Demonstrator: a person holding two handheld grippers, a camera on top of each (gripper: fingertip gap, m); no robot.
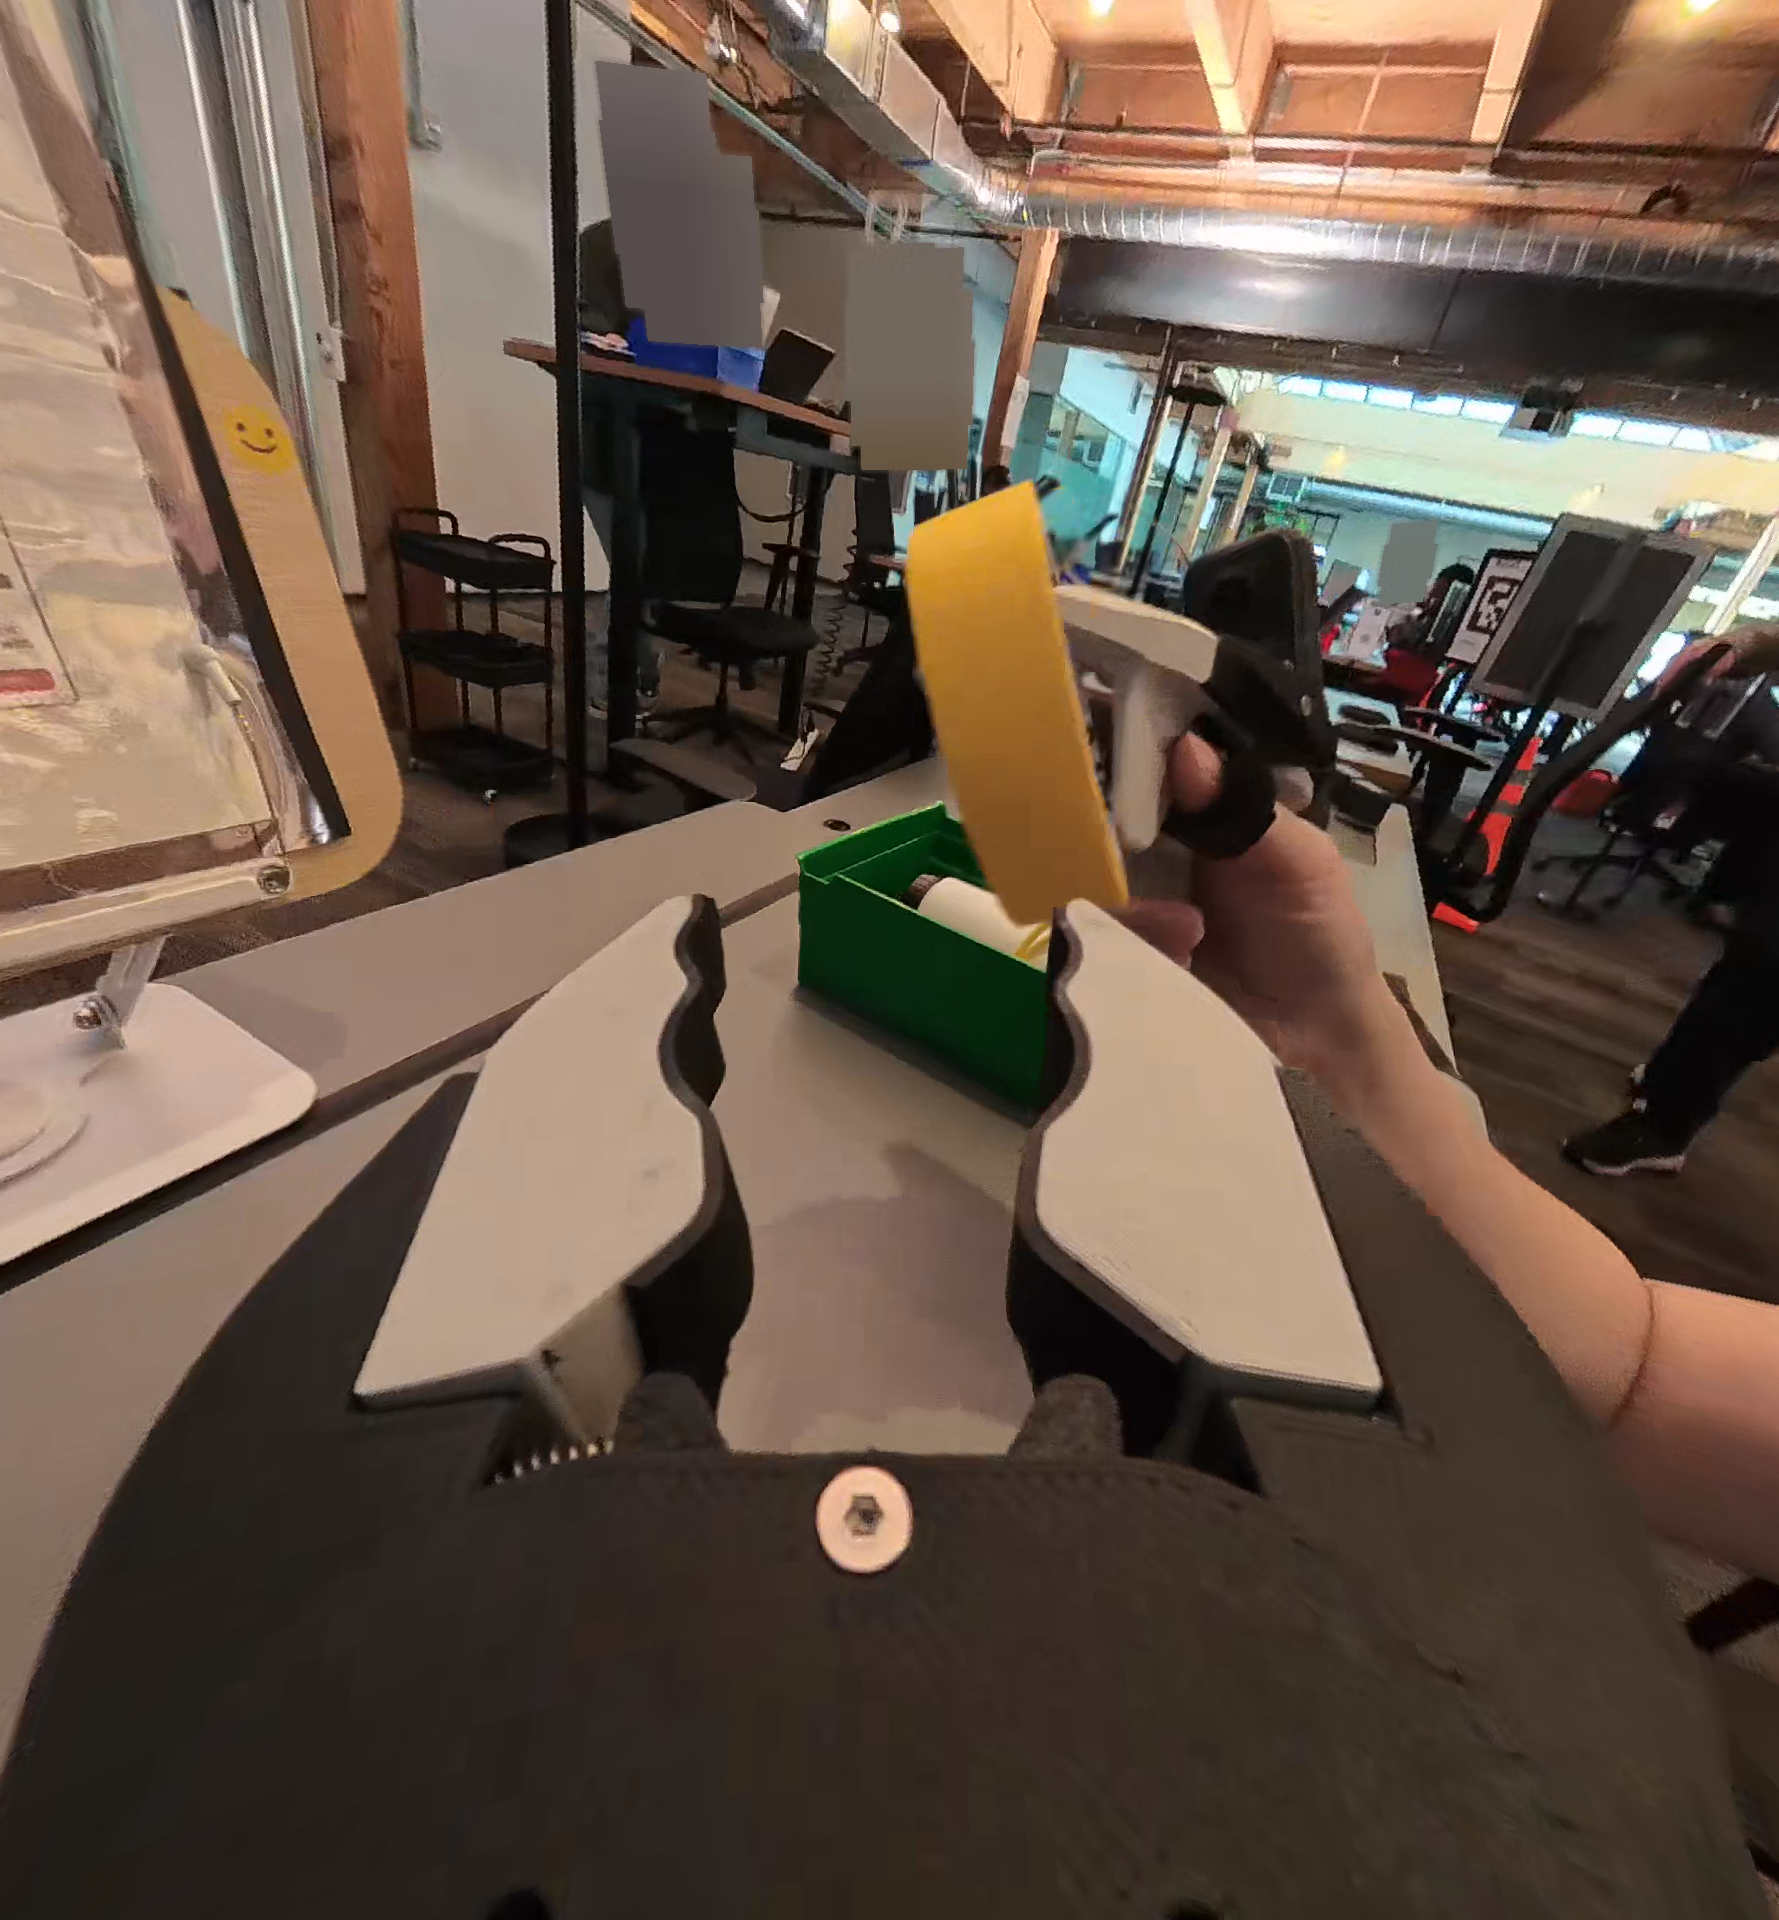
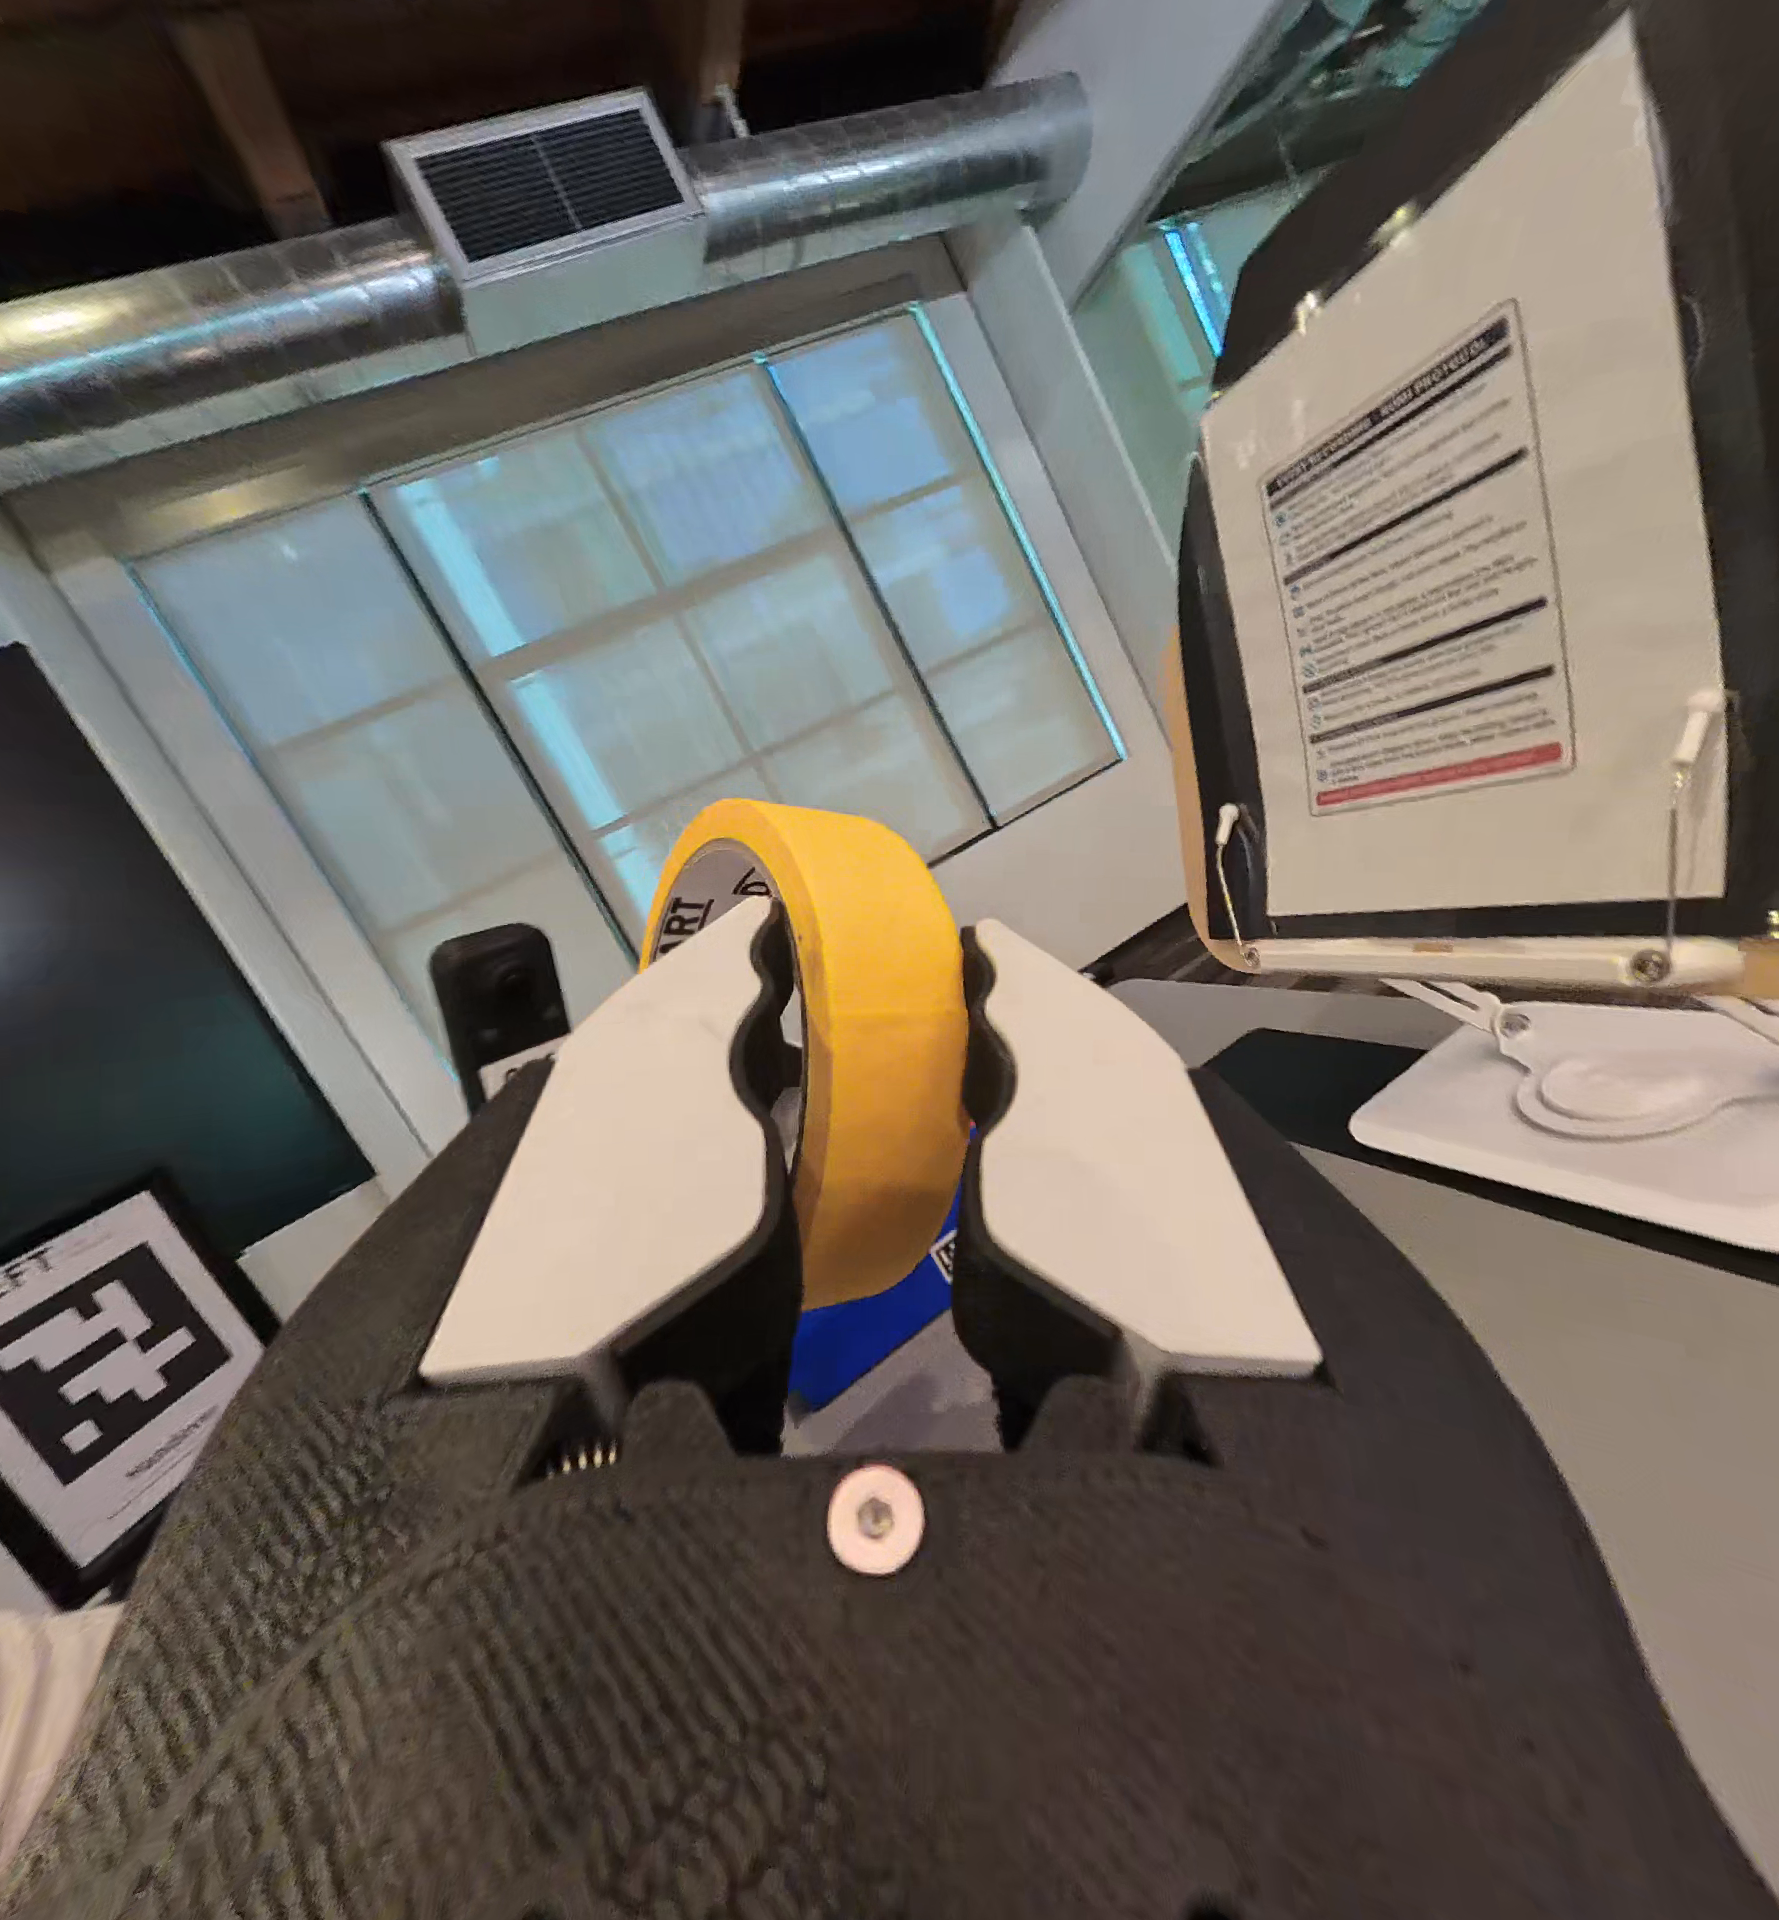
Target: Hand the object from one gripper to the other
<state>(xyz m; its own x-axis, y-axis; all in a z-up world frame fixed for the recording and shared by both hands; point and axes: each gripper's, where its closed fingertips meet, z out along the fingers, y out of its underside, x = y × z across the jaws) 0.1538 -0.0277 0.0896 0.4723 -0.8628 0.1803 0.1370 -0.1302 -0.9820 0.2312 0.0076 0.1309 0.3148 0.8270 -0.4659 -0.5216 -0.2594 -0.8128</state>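
Observation:
A roll of yellow tape (image 2: 880, 1049) stands on edge between the fingers of my right gripper (image 2: 869, 940), which is shut on its band: one finger inside the ring, one outside. In the left wrist view the same roll (image 1: 1010, 707) hangs in the air above the table, held by the right gripper (image 1: 1124, 727) in a hand (image 1: 1269, 904). My left gripper (image 1: 885, 914) is open and empty, just below and in front of the roll, its right fingertip (image 1: 1082, 935) close to the roll's lower edge.
A green bin (image 1: 906, 966) holding a white object (image 1: 968, 904) sits on the grey table (image 1: 552, 935) behind the left gripper. A white stand with a framed sheet (image 1: 85, 727) is at the left, and shows in the right wrist view (image 2: 1467, 644). A blue object (image 2: 874, 1330) lies under the right gripper. A person (image 1: 1747, 883) stands at the far right. The left gripper's tips are roughly 10 cm from the right gripper's.

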